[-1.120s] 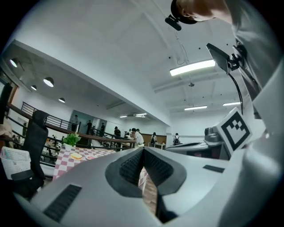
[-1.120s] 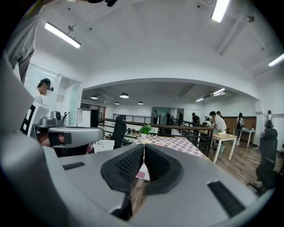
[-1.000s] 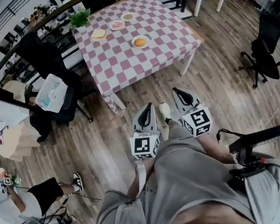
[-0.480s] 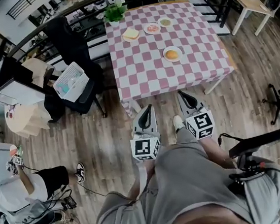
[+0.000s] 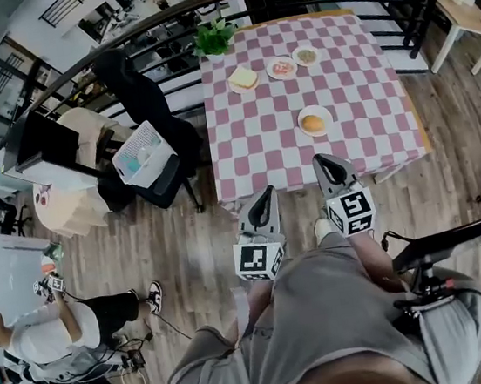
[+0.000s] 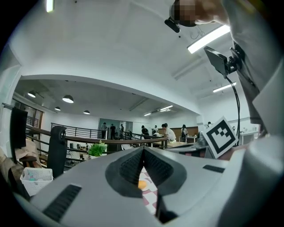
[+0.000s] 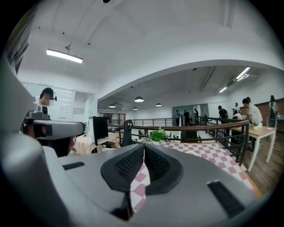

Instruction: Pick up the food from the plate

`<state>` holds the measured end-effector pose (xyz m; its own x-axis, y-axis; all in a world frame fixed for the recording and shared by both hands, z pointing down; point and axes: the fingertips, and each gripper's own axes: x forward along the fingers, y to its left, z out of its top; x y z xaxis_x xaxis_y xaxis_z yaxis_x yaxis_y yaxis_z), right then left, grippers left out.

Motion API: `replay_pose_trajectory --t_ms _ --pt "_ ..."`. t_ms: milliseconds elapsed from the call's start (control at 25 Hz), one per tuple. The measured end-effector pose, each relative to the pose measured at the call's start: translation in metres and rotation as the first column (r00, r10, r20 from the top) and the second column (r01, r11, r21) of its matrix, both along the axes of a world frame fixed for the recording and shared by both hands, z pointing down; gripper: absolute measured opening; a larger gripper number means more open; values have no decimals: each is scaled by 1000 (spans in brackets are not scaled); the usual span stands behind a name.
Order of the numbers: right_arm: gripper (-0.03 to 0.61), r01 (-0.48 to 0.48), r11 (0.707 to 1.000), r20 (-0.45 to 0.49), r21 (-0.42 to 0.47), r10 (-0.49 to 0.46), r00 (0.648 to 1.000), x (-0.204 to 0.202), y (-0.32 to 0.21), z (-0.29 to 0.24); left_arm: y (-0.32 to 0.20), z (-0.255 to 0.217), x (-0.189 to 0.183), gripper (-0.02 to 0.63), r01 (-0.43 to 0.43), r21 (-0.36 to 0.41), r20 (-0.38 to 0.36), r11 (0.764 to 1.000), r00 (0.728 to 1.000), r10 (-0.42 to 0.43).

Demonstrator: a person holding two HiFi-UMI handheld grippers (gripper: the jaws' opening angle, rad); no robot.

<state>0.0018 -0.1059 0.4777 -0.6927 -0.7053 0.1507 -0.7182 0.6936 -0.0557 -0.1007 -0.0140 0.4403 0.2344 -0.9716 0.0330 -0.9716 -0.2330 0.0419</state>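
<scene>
Open-plan office, black swivel chair (image 5: 125,83) and monitor (image 5: 41,144) left of the left tongs (image 5: 267,194), mezzanine railing (image 7: 199,127) ahead, ceiling strip lights (image 7: 64,56), wood-plank floor (image 5: 185,238)

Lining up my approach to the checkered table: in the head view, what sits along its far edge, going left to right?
potted plant → pale slice of bread → plate of pinkish food → plate of pale food
</scene>
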Motion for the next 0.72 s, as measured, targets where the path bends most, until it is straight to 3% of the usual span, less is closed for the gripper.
replay_pose_trajectory --t_ms 200,480,600,720 --pt "15 -3 1000 -4 -26 3 1000 23 -57 12 -37 3 12 8 62 -14 -11 998 998 -62" --pt "15 35 999 -3 14 -35 999 37 -100 9 -76 22 19 8 112 -44 -23 993 993 -113" --pt "15 55 998 25 36 -56 998 36 -107 -3 -84 16 22 8 111 -33 6 993 994 -111" --pt "15 101 990 50 96 -106 993 31 -105 -25 -93 5 25 8 107 -11 109 994 988 -106"
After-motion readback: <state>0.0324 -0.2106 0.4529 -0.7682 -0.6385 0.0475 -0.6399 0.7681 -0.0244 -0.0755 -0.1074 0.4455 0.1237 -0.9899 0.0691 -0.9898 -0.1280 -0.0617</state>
